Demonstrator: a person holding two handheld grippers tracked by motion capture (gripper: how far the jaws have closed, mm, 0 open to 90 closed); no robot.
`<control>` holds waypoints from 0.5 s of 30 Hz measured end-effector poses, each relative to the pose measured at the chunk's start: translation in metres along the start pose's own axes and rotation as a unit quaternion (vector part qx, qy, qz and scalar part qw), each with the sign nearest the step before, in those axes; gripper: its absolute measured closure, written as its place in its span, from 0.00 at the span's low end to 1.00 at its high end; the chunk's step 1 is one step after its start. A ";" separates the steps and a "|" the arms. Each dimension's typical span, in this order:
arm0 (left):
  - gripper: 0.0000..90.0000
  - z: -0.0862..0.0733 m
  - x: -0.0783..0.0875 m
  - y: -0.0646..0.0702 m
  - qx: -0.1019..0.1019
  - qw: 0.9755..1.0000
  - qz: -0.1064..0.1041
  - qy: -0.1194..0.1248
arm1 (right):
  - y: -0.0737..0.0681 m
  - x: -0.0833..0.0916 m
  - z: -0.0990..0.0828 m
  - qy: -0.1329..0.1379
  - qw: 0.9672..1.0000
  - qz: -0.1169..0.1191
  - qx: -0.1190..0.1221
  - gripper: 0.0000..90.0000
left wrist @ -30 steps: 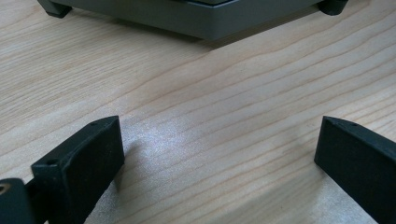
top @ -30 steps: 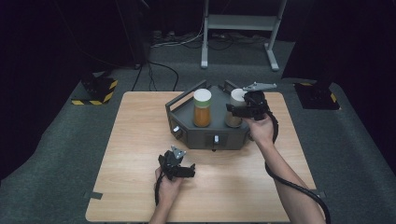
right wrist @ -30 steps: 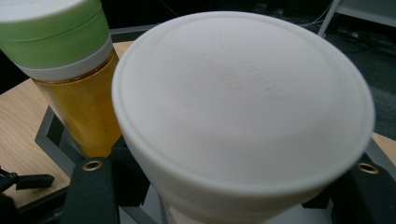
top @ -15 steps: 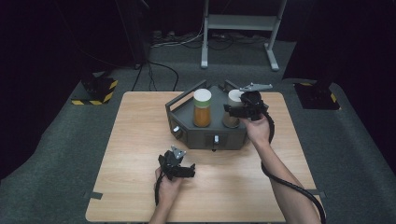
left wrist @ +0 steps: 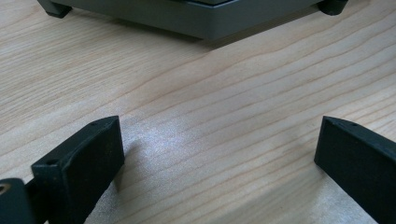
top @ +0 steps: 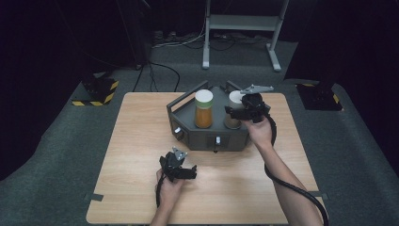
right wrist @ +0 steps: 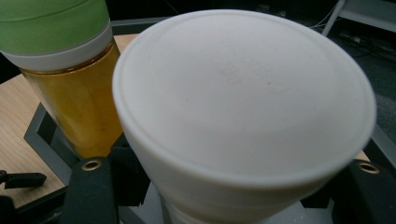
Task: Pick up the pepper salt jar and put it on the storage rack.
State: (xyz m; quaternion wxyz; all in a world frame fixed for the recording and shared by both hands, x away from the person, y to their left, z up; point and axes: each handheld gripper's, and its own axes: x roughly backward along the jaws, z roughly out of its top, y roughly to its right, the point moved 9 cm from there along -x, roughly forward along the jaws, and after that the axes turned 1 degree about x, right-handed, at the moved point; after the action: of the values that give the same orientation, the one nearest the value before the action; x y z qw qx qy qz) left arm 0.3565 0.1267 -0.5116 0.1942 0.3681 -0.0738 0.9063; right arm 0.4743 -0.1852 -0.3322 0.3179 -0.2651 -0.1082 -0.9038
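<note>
On the wooden table (top: 141, 141) sits a dark grey holder (top: 207, 136) with handles at its sides and 2 jars standing in it side by side. The right gripper (top: 237, 112) is at the jar on the right, the white-capped jar (top: 234, 100), and its jaws are clamped on that jar just below the cap: in the right gripper view the white cap (right wrist: 243, 93) looms large between the 2 black jaws, which press against the jar from either side at the bottom of the frame. The jar stands upright in the holder's right-hand slot; whether its base rests fully in the slot cannot be told. Just beside it, to its left in the high view, stands the amber jar (top: 203, 109), upright in the other slot, with a pale green cap over yellow-orange contents (right wrist: 84, 107); the 2 jars are close but apart. The left gripper (top: 190, 173) lies low over the table in the person's left hand (top: 168, 188), near the front edge and well apart from the holder. Its jaws stand wide apart with nothing between them, as the left gripper view shows bare wood grain (left wrist: 210, 121) between the 2 black pads and the holder's lower edge (left wrist: 196, 21) farther off.
</note>
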 end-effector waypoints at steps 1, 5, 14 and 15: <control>0.02 0.000 0.000 0.000 0.000 1.000 0.000 0.000 | 0.000 0.000 0.000 0.000 1.000 0.000 0.000 0.38; 0.02 0.000 0.000 0.000 0.001 1.000 0.000 0.000 | 0.000 0.000 0.000 -0.002 1.000 0.000 0.001 0.38; 0.02 0.000 0.000 0.000 0.000 1.000 0.000 0.000 | 0.001 0.000 0.000 0.000 1.000 0.004 -0.003 0.37; 0.02 0.000 0.000 0.000 0.000 1.000 0.000 0.000 | 0.002 0.000 0.000 -0.001 1.000 0.004 -0.003 0.37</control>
State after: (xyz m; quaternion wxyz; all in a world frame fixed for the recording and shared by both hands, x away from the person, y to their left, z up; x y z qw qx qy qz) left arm 0.3564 0.1267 -0.5115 0.1940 0.3680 -0.0739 0.9064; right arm 0.4755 -0.1862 -0.3323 0.3207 -0.2670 -0.1049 -0.9027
